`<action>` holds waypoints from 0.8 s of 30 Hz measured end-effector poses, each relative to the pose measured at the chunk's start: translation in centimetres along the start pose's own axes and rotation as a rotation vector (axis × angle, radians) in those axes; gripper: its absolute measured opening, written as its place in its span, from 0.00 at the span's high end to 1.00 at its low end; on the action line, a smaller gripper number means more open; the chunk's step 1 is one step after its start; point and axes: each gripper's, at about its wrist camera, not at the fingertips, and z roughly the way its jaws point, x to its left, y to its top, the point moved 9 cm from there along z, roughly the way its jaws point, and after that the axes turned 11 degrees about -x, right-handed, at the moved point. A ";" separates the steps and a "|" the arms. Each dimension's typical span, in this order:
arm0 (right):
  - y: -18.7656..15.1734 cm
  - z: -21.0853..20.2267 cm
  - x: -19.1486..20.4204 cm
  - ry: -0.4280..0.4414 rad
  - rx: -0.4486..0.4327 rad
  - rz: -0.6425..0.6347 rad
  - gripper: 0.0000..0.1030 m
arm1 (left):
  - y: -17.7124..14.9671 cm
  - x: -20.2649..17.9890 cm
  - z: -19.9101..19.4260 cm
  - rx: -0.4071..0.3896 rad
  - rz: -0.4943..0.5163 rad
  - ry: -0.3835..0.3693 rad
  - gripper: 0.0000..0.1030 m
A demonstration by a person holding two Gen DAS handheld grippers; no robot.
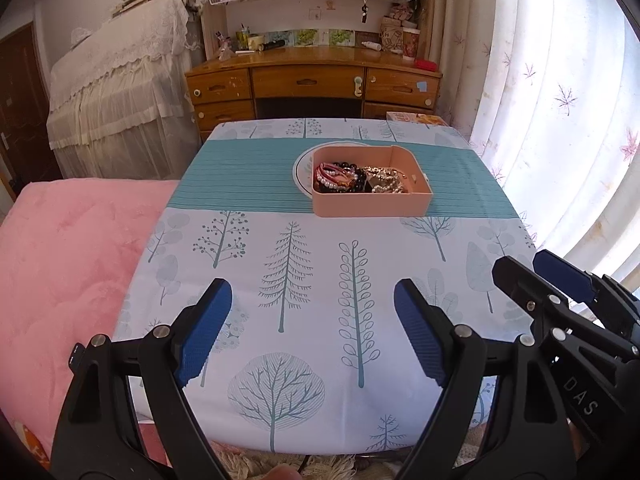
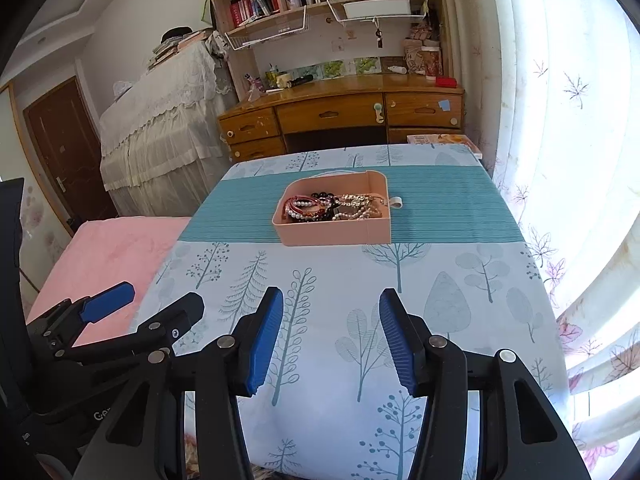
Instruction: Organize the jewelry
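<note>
Hovering apart — both grippers (image 1: 312, 332) (image 2: 332, 340) angled down, jaws empty

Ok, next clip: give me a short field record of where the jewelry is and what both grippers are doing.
surface: table with tree-print cloth
container: pink box, lid off, on the teal stripe
contents: jewelry piled inside, pearls and dark beads among it
under box: white plate, partly hidden
left gripper: open, empty, over the near cloth
right gripper: open, empty, short of the box
loose jewelry on cloth: none visible
</note>
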 end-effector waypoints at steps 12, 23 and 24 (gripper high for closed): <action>0.4 -2.0 -0.9 -0.028 -0.019 0.003 0.50 | 0.4 -0.8 -0.8 -0.016 0.011 0.011 0.21; 0.8 -2.1 -1.3 -0.037 -0.030 -0.002 0.50 | 0.4 -1.2 -1.3 -0.020 0.014 0.011 0.21; 0.8 -2.1 -1.3 -0.037 -0.030 -0.002 0.50 | 0.5 -1.2 -1.2 -0.021 0.012 0.010 0.21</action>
